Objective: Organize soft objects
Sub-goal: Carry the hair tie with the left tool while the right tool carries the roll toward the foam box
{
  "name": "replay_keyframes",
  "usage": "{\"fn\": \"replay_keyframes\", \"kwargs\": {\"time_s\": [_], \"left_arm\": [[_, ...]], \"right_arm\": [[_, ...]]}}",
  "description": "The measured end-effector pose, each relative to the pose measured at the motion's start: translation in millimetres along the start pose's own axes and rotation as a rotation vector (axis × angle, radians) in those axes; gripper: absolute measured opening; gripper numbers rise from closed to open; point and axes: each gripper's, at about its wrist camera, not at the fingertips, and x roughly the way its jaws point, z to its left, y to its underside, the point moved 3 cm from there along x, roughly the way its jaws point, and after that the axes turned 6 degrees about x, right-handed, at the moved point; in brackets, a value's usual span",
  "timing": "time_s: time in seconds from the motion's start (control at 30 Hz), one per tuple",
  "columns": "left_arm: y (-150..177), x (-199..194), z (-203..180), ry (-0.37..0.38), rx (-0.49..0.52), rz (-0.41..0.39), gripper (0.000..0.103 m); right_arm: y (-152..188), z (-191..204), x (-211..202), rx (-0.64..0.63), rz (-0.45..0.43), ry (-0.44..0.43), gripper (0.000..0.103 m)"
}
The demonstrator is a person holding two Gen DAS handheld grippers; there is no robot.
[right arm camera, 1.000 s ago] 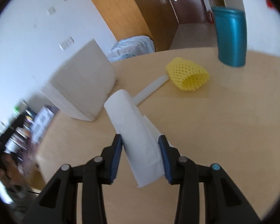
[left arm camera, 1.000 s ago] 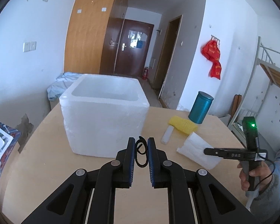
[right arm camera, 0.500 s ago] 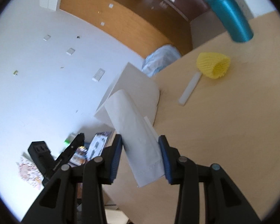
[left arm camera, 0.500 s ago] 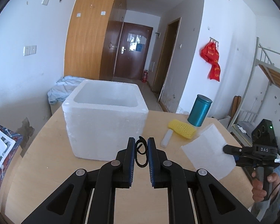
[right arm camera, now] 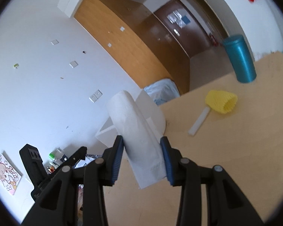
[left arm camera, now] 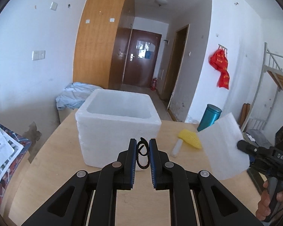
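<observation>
Your left tool [left arm camera: 143, 155] is pinching a black hair tie [left arm camera: 142, 156] between nearly closed pads, held just in front of the near wall of the white foam box [left arm camera: 117, 131], which stands open-topped on the bench [left arm camera: 52, 169]. Your right tool [right arm camera: 141, 160] is clamped on a folded white foam sheet [right arm camera: 139, 137], its pads pressing on both sides, and the sheet is clear of the bench and up in the air to the right of the box, as the left wrist view shows it [left arm camera: 221, 146]. So two soft things are in hand but neither is stowed; from what the left view shows of the box's inside, nothing is in there, though the bottom is hidden behind the near wall. Still lying on the bench are the yellow foam net sleeve [right arm camera: 221, 101] and, touching its closed end, a white foam strip [right arm camera: 199, 121]; the teal canister [right arm camera: 239, 58] stands beyond them and, being rigid by the look of it, probably is not part of the job. I judge you are early on: both held pieces need to go over the rim and be let go, the floppy sheet may catch on the edge, and then the net sleeve and strip remain to be picked up
</observation>
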Motion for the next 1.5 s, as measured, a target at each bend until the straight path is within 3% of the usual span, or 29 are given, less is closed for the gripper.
{"fn": "replay_keyframes", "kwargs": {"time_s": [0.27,0.47,1.5], "left_arm": [[-4.9,-5.7,3.4,-0.024,0.002,-0.018,0.014],[-8.7,-9.8,8.8,-0.04,0.007,-0.036,0.014],[-46.4,-8.1,26.2,-0.106,0.076,-0.1,0.014]], "right_arm": [[-8.5,8.3,2.4,-0.027,-0.092,0.032,0.044],[-9.6,24.7,3.7,-0.124,-0.153,0.104,0.044],[-30.3,103.9,57.5,-0.35,-0.124,0.08,0.044]]}}
